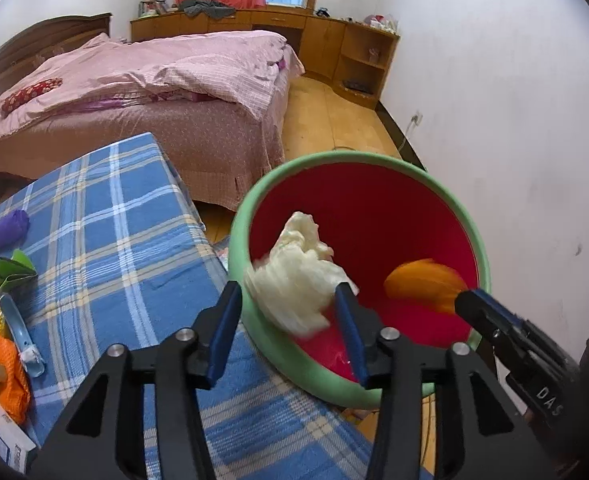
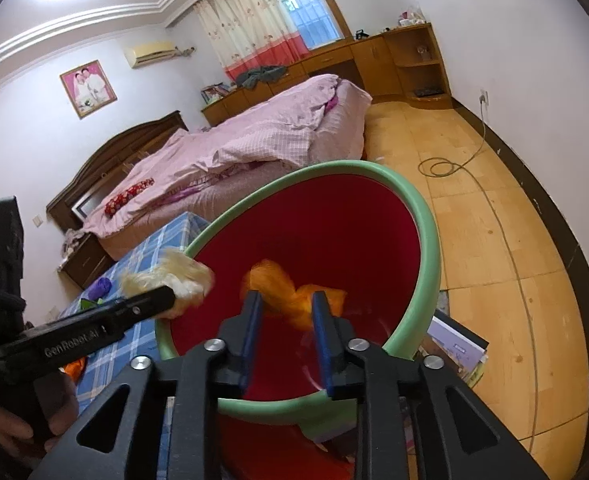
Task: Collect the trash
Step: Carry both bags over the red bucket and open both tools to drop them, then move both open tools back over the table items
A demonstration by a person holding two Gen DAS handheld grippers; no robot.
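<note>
White tissue wad (image 1: 294,276) and orange scrap (image 2: 294,296) blur over red bin (image 1: 374,200); left tongs (image 1: 290,304) and right tongs (image 2: 286,312) both spread apart.

A home bedroom: a bed (image 2: 254,148) with a rumpled pink quilt and dark wooden headboard (image 2: 106,156), a framed portrait (image 2: 88,88) and an air conditioner (image 2: 150,53) on the wall, curtains (image 2: 250,32) at a barred window, and wooden cabinets (image 1: 334,46) along the far wall.

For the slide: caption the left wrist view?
Left tongs open, white wad dropping over red bin.
</note>
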